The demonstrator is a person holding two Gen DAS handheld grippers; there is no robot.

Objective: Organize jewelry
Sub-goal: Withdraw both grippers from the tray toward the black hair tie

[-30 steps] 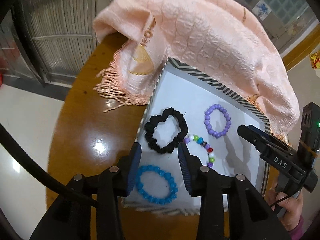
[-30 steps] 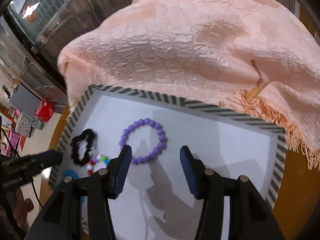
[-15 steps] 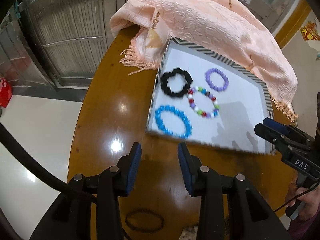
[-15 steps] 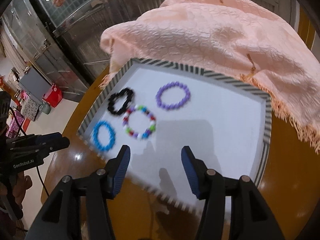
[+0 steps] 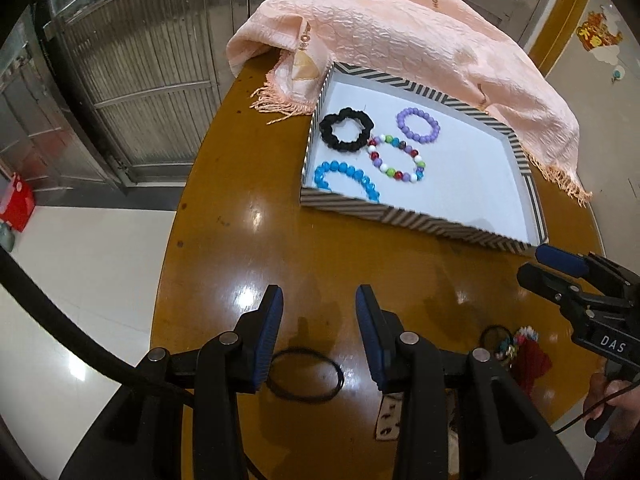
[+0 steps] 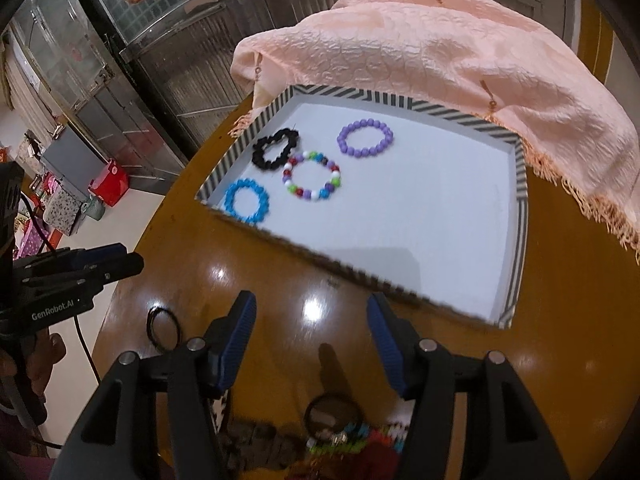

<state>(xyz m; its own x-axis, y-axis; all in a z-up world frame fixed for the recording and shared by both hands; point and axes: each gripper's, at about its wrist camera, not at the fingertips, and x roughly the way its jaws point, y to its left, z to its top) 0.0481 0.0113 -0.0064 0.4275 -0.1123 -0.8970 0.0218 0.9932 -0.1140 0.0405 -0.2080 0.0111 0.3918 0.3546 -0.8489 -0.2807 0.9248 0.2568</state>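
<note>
A striped-rim tray (image 5: 416, 222) (image 6: 520, 216) on the round wooden table holds a black scrunchie (image 5: 346, 133) (image 6: 276, 148), a purple bead bracelet (image 5: 418, 125) (image 6: 365, 138), a multicoloured bead bracelet (image 5: 396, 158) (image 6: 312, 176) and a blue bead bracelet (image 5: 345, 179) (image 6: 246, 201). My left gripper (image 5: 319, 330) is open and empty over the table in front of the tray, just above a thin black hair band (image 5: 305, 375) (image 6: 163, 326). My right gripper (image 6: 312, 344) holds nothing, its jaws opening, above a heap of small jewelry (image 6: 340, 436) (image 5: 516, 350).
A peach fringed shawl (image 5: 400, 32) (image 6: 460, 60) covers the table's far side and overlaps the tray's back rim. The table edge (image 5: 168, 260) drops to white floor on the left. A patterned card (image 5: 390, 420) lies near the front edge.
Both grippers have drawn back from over the tray to the near part of the table. The hair band and the jewelry heap have come into view. The right jaws stand slightly wider.
</note>
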